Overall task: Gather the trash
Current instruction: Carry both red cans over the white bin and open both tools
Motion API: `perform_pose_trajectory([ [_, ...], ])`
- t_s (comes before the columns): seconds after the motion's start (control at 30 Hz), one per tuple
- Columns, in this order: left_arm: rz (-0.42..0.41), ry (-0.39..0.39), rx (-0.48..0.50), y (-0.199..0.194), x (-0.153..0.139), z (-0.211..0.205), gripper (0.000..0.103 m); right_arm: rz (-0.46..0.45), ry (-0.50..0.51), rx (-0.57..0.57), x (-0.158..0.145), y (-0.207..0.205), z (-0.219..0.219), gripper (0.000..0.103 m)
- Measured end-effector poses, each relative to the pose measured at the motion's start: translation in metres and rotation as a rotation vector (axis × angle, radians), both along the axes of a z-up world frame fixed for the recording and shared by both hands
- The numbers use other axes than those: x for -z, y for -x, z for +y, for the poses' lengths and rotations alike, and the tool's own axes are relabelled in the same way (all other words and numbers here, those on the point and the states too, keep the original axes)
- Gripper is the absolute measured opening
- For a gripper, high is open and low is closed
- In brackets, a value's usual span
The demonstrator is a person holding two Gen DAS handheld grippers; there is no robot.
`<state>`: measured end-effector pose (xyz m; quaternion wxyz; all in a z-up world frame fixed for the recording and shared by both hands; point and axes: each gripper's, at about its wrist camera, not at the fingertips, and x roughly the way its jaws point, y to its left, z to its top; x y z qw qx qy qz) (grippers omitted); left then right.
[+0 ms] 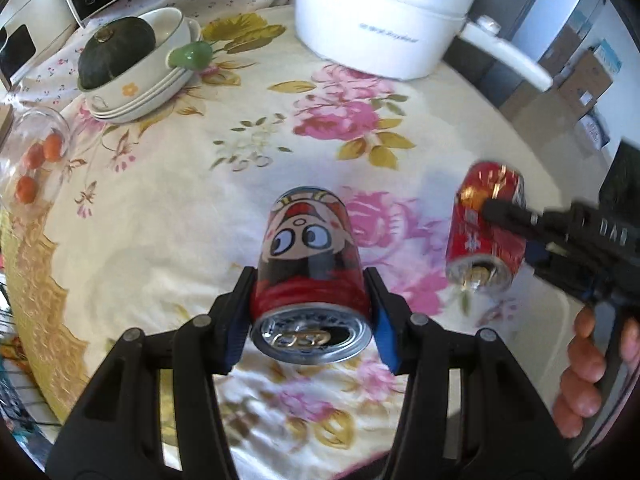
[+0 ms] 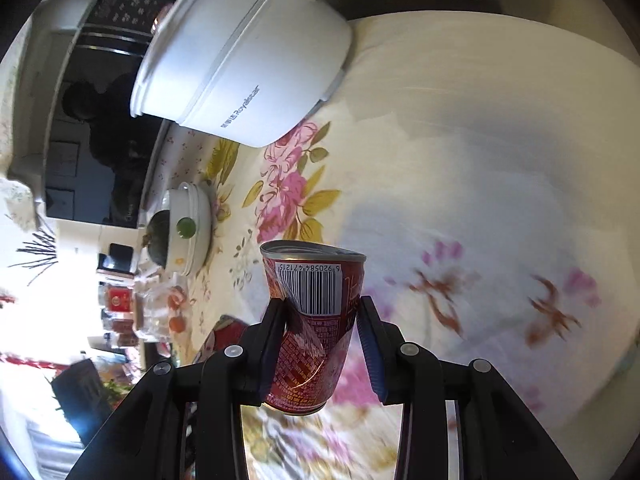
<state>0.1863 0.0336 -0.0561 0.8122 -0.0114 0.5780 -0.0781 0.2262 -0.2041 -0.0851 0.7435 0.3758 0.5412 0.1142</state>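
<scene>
Between the fingers of my left gripper (image 1: 310,300) in the left wrist view sits a red cartoon can (image 1: 310,264), lying on its side with its pull-tab end toward the camera. Both blue pads press its sides, so the left claw is clamped on it. It looks raised just above the floral tablecloth (image 1: 200,208), though I can't tell for sure. Off to the right, my right gripper (image 1: 490,214) comes in from the edge with a dented red can (image 1: 486,232) in its grip, opening end toward the camera, blurred. My right hand (image 1: 588,364) shows on its handle. Far side of the cloth: a white electric pot (image 1: 380,28) with a long handle. Far left: stacked bowls (image 1: 140,80) holding a dark green squash (image 1: 116,50), a small green fruit (image 1: 190,56) on the rim. A clear glass jar (image 1: 36,152) with orange fruits inside lies at the left edge.

Right wrist view, tilted sideways. My right gripper (image 2: 320,340) is clamped on the dented red can (image 2: 312,320), barcode facing the camera, the wall creased where the left finger bites in. The right pad's contact is hard to judge. Can is off the tablecloth (image 2: 460,160). The white electric pot (image 2: 244,52) is upper left, the stacked bowls (image 2: 192,224) with the squash (image 2: 158,236) mid-left, the glass jar (image 2: 160,312) below them. A sliver of the red cartoon can (image 2: 224,334) peeks out behind my left finger.
</scene>
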Motion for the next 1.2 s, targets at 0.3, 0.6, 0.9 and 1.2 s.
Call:
perform_pose_trajectory([
  [0.3, -0.044, 0.029, 0.071, 0.036, -0.015, -0.051, 0.054, -0.021, -0.013, 0.03, -0.007, 0.072, -0.059, 0.038],
  [0.6, -0.023, 0.079, 0.288, 0.08, -0.01, -0.147, 0.054, -0.02, 0.042, 0.149, 0.0, 0.149, -0.152, 0.038],
  [0.9, 0.075, -0.01, 0.526, 0.103, 0.042, -0.252, 0.054, 0.053, 0.268, 0.195, 0.02, 0.179, -0.2, 0.038],
  [1.2, 0.159, -0.125, 0.591, 0.098, 0.094, -0.291, 0.055, 0.15, 0.353, 0.161, 0.052, 0.182, -0.206, 0.038],
])
